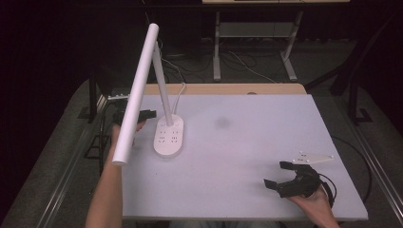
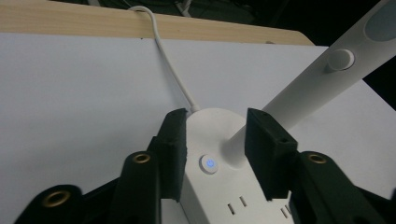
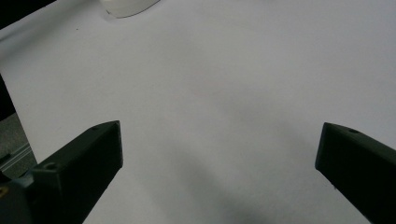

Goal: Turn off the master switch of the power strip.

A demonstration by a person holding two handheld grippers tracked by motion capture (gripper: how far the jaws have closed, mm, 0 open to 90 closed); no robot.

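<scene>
The desk lamp (image 1: 167, 135) base sits between the left gripper (image 2: 215, 140), its jaws partly apart. Press the glowing power button (image 2: 208, 164) at 6 o'clock gently. The right gripper (image 1: 285, 178) waits, jaws wide.

Power symbol on lamp base (image 2: 219, 196) button (image 2: 209, 164)

I see a white plastic desk lamp (image 1: 153, 90) upright at the tabletop's (image 1: 247, 142) left: oval socket base (image 2: 224, 186), blue-lit power button (image 2: 208, 164), long tube head tilted toward me, white cord (image 2: 168, 60) trailing off the far edge.

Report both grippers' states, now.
Left gripper: open, jaws straddling the desk lamp base.
Right gripper: open, holding nothing, over the table.
</scene>
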